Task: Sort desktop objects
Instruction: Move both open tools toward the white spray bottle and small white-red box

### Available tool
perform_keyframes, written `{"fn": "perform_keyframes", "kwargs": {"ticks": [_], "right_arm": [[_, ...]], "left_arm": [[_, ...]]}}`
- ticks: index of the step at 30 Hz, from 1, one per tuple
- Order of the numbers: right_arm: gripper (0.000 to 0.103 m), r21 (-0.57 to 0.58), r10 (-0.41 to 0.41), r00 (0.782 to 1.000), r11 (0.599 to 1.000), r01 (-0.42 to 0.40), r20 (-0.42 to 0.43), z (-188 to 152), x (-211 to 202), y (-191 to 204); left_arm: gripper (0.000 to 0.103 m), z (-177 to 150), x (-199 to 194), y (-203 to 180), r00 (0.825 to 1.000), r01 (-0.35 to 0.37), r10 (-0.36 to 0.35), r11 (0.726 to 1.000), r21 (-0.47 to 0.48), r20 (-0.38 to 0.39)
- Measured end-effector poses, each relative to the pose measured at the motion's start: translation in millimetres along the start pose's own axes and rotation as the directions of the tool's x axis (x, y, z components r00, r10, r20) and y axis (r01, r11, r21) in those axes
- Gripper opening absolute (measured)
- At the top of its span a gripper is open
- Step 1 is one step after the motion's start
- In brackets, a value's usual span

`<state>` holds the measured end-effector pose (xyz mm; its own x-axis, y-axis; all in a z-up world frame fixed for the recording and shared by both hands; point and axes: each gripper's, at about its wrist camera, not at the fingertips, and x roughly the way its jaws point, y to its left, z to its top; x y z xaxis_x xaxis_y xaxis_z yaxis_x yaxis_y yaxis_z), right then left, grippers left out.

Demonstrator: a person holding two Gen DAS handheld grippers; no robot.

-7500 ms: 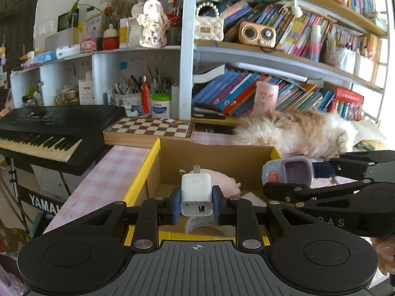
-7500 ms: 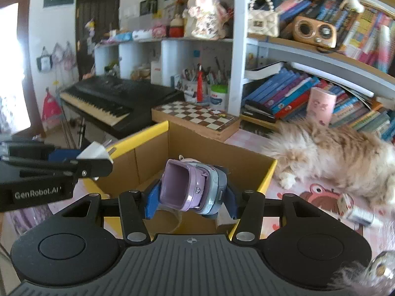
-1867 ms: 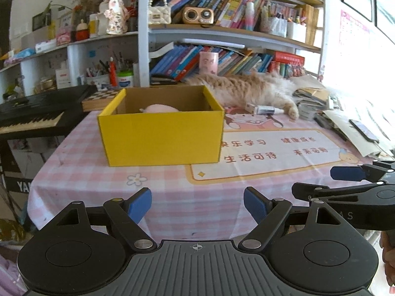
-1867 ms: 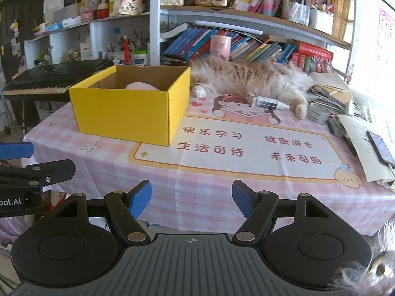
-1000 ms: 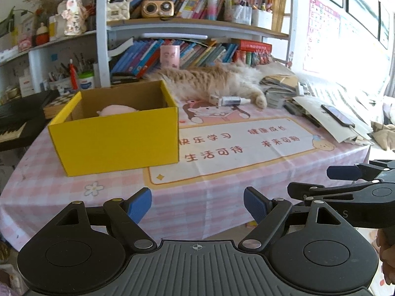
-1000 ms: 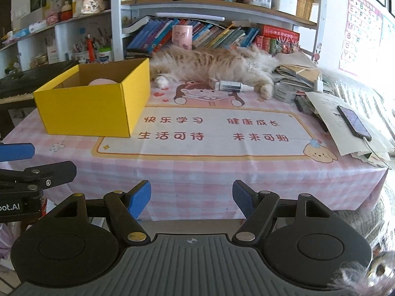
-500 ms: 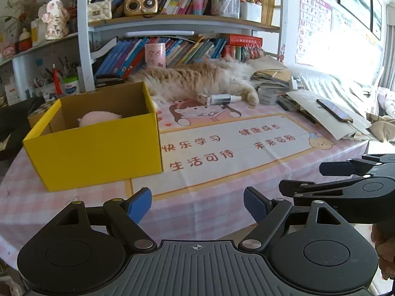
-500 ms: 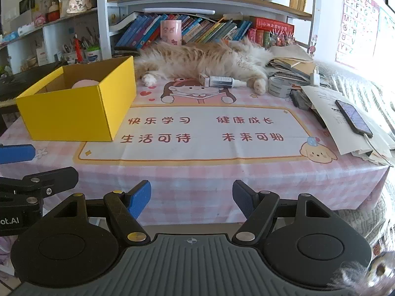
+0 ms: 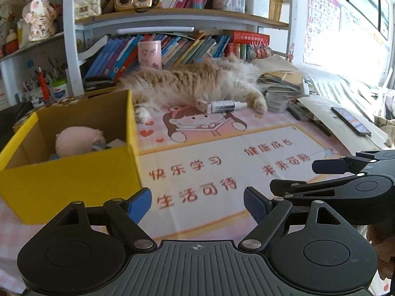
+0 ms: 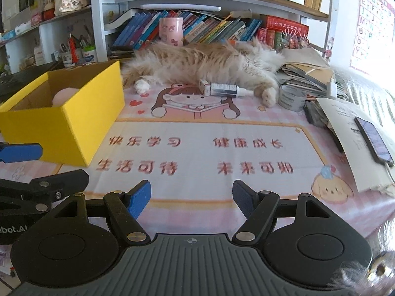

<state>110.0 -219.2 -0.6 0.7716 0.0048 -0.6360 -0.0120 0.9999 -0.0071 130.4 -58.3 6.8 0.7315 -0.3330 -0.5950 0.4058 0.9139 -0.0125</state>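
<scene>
Both grippers point forward and a little down, side by side. The left gripper [image 9: 197,203] is wide open and empty. The right gripper [image 10: 191,197] is also open and empty.

Bench [image 10: 197,209] under pink checked cloth with printed cartoon mat [image 10: 197,145]. Behind: white shelf unit [image 10: 97,19] crammed with leaning books [image 10: 212,28], ornaments on upper boards. Right: alphabet chart [image 10: 371,22] on white wall; strong daylight there, washing out that side. Dark keyboard [image 10: 22,76] far left.
</scene>
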Motion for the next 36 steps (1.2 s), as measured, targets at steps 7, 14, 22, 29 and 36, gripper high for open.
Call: {"fn": "perform_keyframes", "kwargs": {"ticks": [7,14,22,29,36], "right_arm": [[0.071,0.009,0.003,1.000,1.000,-0.003,-0.011,27,32,-35],[0.071,0.016,0.027,0.999,1.000,-0.027,-0.029,53,62,-69],[0.071,0.020,0.087,0.996,0.996,-0.086,-0.029,81,101,-100],[0.071,0.022,0.125,0.992,0.992,-0.125,-0.007,105,131,-124],[0.071,0.002,0.148,0.989,0.989,-0.148,-0.015,125,167,-141]], "left_arm": [[0.084,30,40,-15,1.000,-0.011,0.011,1.000,-0.001,-0.017],[0.084,57,72,-29,0.999,-0.045,0.045,0.999,-0.020,-0.031],[0.084,82,107,-31,0.991,-0.126,0.123,0.991,-0.055,-0.058],[0.084,110,139,-32,0.983,-0.181,0.179,0.982,-0.061,-0.040],[0.084,124,172,-29,0.973,-0.226,0.222,0.973,-0.053,-0.067]]}}
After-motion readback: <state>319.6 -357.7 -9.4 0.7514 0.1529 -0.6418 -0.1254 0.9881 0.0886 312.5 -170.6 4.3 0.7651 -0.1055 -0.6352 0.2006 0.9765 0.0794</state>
